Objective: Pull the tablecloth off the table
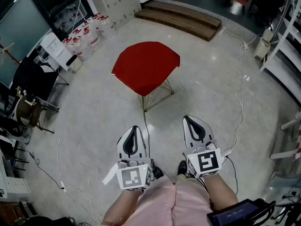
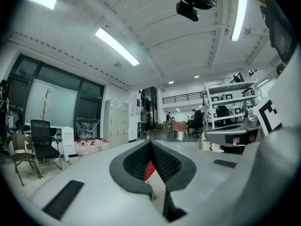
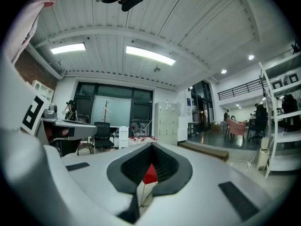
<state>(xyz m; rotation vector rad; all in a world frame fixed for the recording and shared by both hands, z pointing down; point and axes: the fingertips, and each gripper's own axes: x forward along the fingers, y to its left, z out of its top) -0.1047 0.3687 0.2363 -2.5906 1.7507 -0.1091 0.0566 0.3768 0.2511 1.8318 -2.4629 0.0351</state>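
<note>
Floor (image 1: 94,114): pale and glossy, open on all sides of the table; the person stands well apart from it.
Table (image 1: 158,94): small, on thin wire legs, alone in mid-floor. Judged light and easily dragged or tipped.
Tablecloth (image 1: 146,65): red, covers the whole top, corners hanging over the edges. Nothing stands on it. Not yet touched by either gripper.
Cables: a white lead (image 1: 241,98) snakes across the floor at the right; a dark lead (image 1: 146,126) runs from the table's foot toward the person's feet.
Left gripper (image 1: 133,131): held level near the body, jaws together, nothing between them. Its own view shows the cloth only far off beyond the tips.
Right gripper (image 1: 192,124): level beside the left, jaws likewise closed and empty.
Stage: judged as approach not begun; the gap to the table must be closed and the jaws parted before any hold on the cloth.
Main risk: a sideways or upward pull on one corner could haul the light table along or topple it, as the cloth drags on the top's edges.
Second risk: a foot catching the dark lead on the walk in.
Minor risk: a pinch on too little hem, so the fabric slips free mid-pull.
</note>
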